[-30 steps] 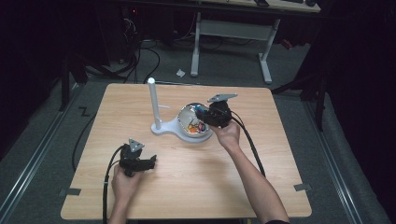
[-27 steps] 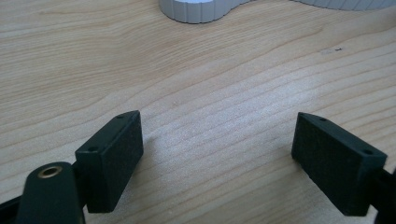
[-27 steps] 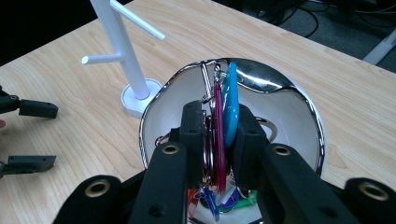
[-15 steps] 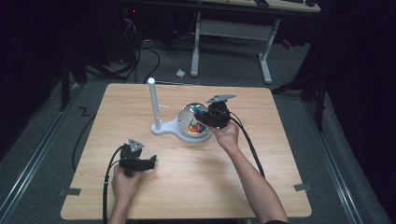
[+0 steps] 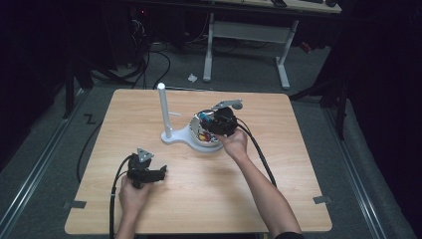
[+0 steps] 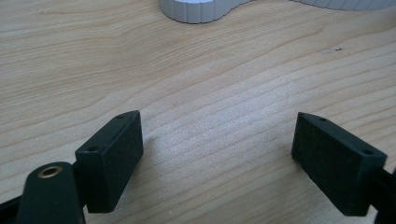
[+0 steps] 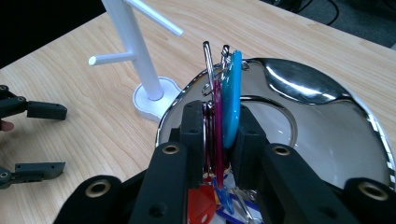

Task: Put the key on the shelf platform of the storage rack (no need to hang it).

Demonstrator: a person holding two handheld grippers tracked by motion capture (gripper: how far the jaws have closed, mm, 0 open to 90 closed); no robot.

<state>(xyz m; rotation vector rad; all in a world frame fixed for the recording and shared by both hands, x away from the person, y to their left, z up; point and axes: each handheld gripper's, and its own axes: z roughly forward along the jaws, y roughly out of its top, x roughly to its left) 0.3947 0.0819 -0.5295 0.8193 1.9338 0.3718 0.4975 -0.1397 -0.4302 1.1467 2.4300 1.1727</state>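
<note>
Right gripper [image 7: 215, 140] — clamped on upright key tags [image 7: 229, 105] above the steel bowl [image 7: 327, 121]; white peg stand [image 7: 135, 51] just beside the bowl, nearer this gripper — left gripper [image 6: 217, 163] open, idle.

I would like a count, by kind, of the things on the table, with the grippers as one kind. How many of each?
Grippers: 2, left gripper open, right gripper shut on key tags
White stand: 1
Shiny bowl: 1
Bunch of key tags: 1; single tags too overlapped to count
Total: 5
</note>
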